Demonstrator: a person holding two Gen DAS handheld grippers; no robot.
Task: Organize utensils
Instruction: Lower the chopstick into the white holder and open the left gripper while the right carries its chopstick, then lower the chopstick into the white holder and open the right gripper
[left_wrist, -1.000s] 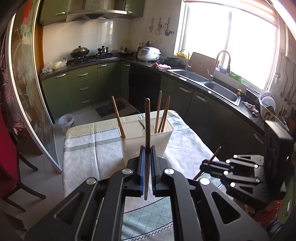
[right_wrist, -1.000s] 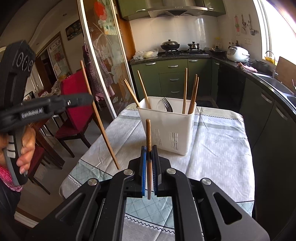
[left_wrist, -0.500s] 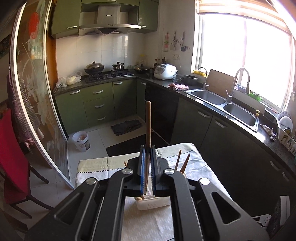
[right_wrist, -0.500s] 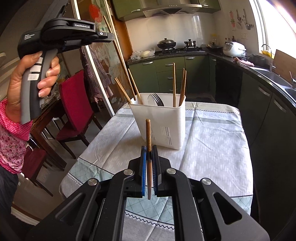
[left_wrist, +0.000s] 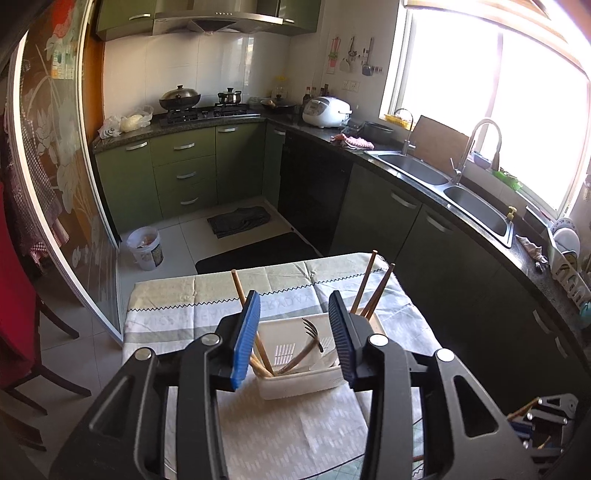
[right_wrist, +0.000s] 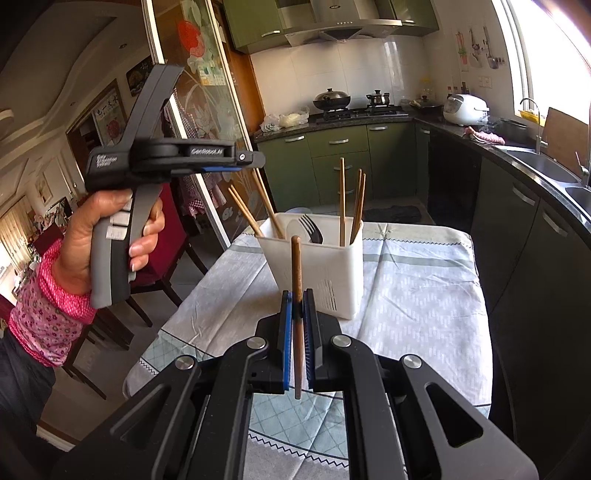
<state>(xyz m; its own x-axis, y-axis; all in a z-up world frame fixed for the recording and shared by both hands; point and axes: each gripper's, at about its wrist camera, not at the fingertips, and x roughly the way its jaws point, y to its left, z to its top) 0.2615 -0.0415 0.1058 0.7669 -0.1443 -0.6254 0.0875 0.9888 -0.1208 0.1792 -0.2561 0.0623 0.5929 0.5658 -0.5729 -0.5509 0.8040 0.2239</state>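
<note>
Left wrist view: left tool (left_wrist: 293, 334) held above the white plastic rectangular utensil holder (left_wrist: 295, 384), blue-padded jaws parted and just been opening, nothing between them. Holder sits on the bench with pale patterned tablecloth (left_wrist: 280, 435). Inside it: wooden chopsticks (left_wrist: 264, 352) leaning at the 9 o'clock end, a metal fork (left_wrist: 310, 334) in the middle, more wooden chopsticks (left_wrist: 373, 291) standing at the 3 o'clock end. Right tool visible at 4 o'clock corner, detail unclear.

Right wrist view: right tool (right_wrist: 297, 321) clamped tight on a single brown wooden chopstick (right_wrist: 297, 273), held upright, top end poking above the jaws. Utensil holder (right_wrist: 314, 266) at 12 o'clock beyond it, on the bench (right_wrist: 413, 295). Left tool (right_wrist: 221, 164) at 10 o'clock, raised higher than the holder, gripped by a person's hand (right_wrist: 96, 243) with pink floral sleeve (right_wrist: 48, 314).
</note>
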